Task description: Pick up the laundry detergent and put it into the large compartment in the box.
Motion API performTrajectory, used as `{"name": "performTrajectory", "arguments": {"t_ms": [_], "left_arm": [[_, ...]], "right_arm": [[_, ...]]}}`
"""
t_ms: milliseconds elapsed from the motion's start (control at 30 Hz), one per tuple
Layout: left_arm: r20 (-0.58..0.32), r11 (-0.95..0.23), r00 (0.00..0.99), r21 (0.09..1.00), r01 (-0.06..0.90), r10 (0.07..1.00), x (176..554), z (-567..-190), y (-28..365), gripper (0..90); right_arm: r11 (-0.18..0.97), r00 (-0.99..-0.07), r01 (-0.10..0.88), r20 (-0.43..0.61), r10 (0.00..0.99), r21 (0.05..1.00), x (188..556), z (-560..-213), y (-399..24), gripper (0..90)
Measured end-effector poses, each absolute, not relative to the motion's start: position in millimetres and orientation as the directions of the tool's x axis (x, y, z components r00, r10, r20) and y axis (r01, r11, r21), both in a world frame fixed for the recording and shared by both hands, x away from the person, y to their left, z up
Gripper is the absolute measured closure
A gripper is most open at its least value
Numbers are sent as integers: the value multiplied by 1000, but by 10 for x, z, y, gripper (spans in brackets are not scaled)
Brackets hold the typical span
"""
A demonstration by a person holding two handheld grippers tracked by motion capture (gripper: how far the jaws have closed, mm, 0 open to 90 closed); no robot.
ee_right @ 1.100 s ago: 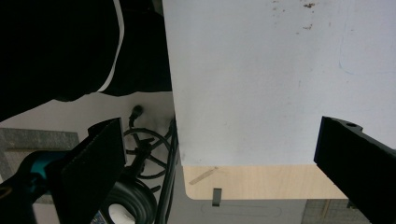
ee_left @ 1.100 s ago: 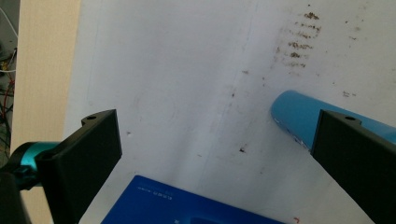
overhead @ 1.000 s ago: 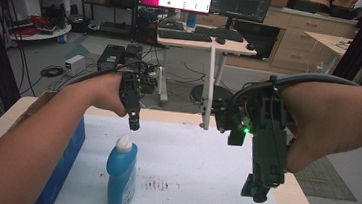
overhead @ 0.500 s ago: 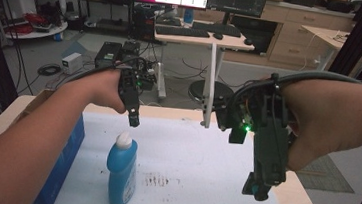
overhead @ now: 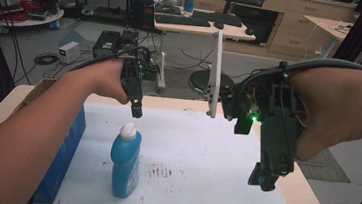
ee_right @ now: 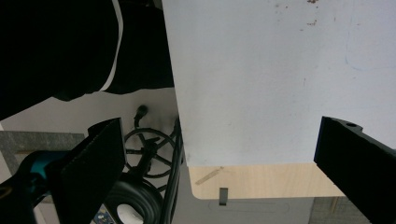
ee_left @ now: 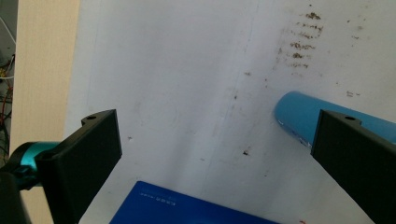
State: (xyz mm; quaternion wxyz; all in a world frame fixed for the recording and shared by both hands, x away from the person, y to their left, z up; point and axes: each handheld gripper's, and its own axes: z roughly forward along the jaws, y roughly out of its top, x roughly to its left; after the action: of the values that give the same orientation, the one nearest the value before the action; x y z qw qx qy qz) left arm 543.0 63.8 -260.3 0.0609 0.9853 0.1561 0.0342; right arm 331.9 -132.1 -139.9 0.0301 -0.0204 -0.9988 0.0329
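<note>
A blue bottle (overhead: 125,162) with a white cap stands upright on the white sheet (overhead: 205,144) at the table's left. My left gripper (overhead: 137,110) hangs just above and behind the cap, pointing down. In the left gripper view the left gripper (ee_left: 217,126) is open, with the blue bottle (ee_left: 296,114) beside the right jaw, not between the jaws. My right gripper (overhead: 263,180) hovers over the sheet's right part, pointing down. In the right gripper view the right gripper (ee_right: 219,130) is open over the white sheet (ee_right: 261,70), with nothing between its jaws.
A blue box (overhead: 66,151) lies along the table's left side, close to the bottle; the blue box (ee_left: 187,210) also shows below my left jaws. Brown stains (overhead: 160,170) mark the sheet. Bare wood (ee_right: 261,182) borders the sheet; a chair base (ee_right: 149,154) sits on the floor beyond.
The whole high view has shifted slightly. Both grippers keep about the same places relative to the bottle and the sheet, and both stay open.
</note>
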Motion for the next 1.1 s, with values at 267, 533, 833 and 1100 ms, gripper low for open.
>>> {"name": "performTrajectory", "arguments": {"t_ms": [267,533,833,1100], "left_arm": [[60,-943,945,117,312,320,5385,-2577,650,17],[95,-933,933,131,334,347,5283,-2446,677,17],[105,-894,896,186,408,431,5061,-2207,747,17],[115,-848,846,183,497,521,4864,-2015,828,17]], "right_arm": [[997,-998,30,55,34,-71,3349,-1432,-1272,13],[998,-999,7,44,10,-69,3301,-1424,-1305,13],[998,-1000,-4,22,-2,-58,3230,-1368,-1321,13],[998,-1000,-23,7,-23,-61,3130,-1323,-1306,13]]}}
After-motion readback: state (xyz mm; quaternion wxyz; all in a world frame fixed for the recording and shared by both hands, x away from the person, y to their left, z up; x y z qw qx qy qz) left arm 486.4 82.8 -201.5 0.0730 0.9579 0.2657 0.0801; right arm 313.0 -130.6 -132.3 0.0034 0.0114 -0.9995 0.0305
